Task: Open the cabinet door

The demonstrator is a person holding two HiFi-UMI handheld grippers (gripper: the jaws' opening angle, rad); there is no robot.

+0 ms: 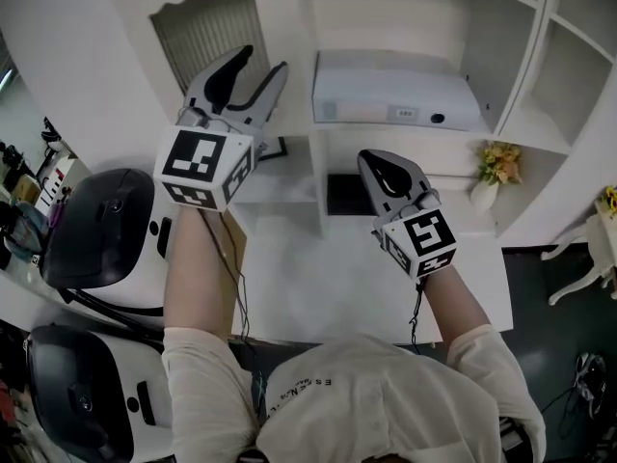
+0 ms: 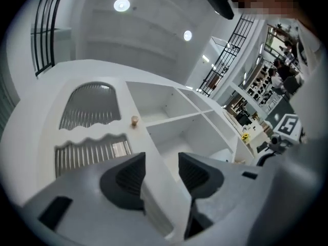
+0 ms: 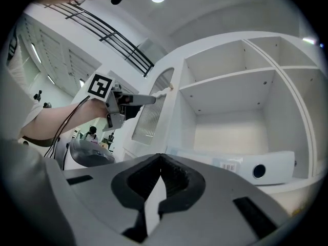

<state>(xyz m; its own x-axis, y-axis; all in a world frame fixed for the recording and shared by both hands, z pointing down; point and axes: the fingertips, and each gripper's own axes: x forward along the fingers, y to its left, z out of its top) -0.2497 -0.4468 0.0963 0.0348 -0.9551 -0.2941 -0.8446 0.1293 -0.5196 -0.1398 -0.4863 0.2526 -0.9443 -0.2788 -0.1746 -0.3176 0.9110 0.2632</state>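
The white cabinet door [image 1: 207, 32] with ribbed glass panels stands swung out from the cabinet. In the left gripper view its small round knob [image 2: 134, 121] sits on the free edge of the door [image 2: 89, 106]. My left gripper [image 1: 258, 75] has that edge between its two jaws, just below the knob, and the left gripper [image 2: 161, 176] is shut on the edge. The right gripper view shows the left gripper [image 3: 148, 100] against the door [image 3: 148, 119]. My right gripper [image 1: 376, 162] hangs shut and empty in front of the open shelves, and the right gripper [image 3: 160, 159] points at them.
A white box-shaped device [image 1: 395, 95] lies on the shelf behind the right gripper. A vase of yellow flowers [image 1: 492, 167] stands on the right shelf. Black-and-white machines [image 1: 96, 230] sit at the left. A white tabletop [image 1: 337, 278] is below my arms, a white chair [image 1: 588, 249] at far right.
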